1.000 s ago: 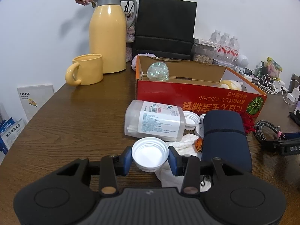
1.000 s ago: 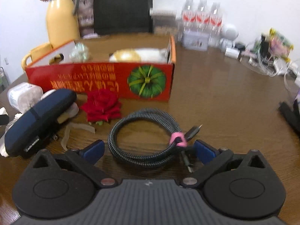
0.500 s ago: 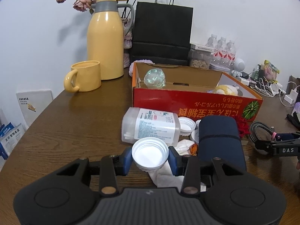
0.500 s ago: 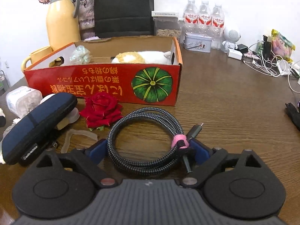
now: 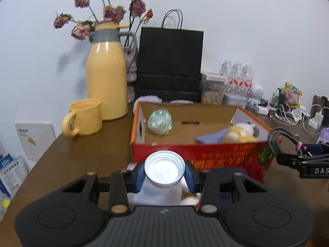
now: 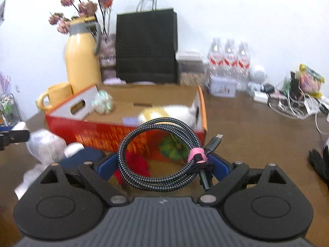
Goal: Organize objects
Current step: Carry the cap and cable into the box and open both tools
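Note:
My left gripper (image 5: 164,171) is shut on a white ribbed bottle cap (image 5: 164,168), held open side up above the table just in front of the red cardboard box (image 5: 216,155). My right gripper (image 6: 163,164) is shut on a coiled black-and-white braided cable (image 6: 131,144) with a pink tie (image 6: 196,154). The coil hangs off the table in front of the box's near wall (image 6: 92,132). The same cable (image 5: 275,142) shows at the right in the left wrist view. Inside the box lie an iridescent ball (image 5: 160,122) and a yellow-and-white plush toy (image 5: 239,133).
Behind the box stand a yellow jug (image 5: 105,78), a yellow mug (image 5: 85,117), a black paper bag (image 5: 170,61) and water bottles (image 5: 236,76). Chargers and wires (image 5: 287,115) crowd the far right. A navy case (image 6: 82,156), a red rose (image 6: 135,164) and a clear plastic box (image 6: 45,146) lie below the grippers.
Both grippers have risen. The white cap went up with the left one. The right jaws closed onto the coiled cable and lifted it off the table toward the box.

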Tool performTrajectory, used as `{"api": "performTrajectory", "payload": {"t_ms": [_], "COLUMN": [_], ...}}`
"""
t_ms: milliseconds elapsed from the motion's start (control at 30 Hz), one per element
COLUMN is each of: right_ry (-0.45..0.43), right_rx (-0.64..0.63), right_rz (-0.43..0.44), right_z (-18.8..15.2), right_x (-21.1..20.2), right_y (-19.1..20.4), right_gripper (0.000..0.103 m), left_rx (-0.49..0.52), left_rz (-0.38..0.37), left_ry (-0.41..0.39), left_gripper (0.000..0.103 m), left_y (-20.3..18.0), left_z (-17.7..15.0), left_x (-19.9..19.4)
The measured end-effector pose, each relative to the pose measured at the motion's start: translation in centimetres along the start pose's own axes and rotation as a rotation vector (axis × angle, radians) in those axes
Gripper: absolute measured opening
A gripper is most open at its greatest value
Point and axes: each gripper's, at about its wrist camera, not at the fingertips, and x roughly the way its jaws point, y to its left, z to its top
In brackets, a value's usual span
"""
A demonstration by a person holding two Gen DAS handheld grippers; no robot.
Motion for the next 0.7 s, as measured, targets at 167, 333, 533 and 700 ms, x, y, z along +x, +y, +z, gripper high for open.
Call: {"api": "performTrajectory", "payload": {"t_ms": [167,333,533,700], "right_ry": [-0.046,-0.075,-0.081,-0.074], "right_rx": [0.002,-0.006,-0.011,-0.012], "right_rz": [0.034,0.051,0.062,0.061], "right_z": [2.2,4.0,5.5,6.3], "right_x": [0.8,2.2,4.6,6.9], "right_y": [1.1,2.2,2.9,3.0], "right_gripper": [0.094,0.094,0.094,0.094], "left_rx": [0.011,0.023,0.018,0.016], "left_rz": [-0.021,-0.033,-0.021,-0.009], "left_ry": [-0.041,-0.073,-0.064,-0.055], "left_gripper": [0.039,0.039,0.039,0.039], "left_y": [-1.5,-2.8,-3.4,-3.7], "left_z": [2.4,4.4,6.1,7.3], "left_x": [1.2,2.7,5.7,8.4]}}
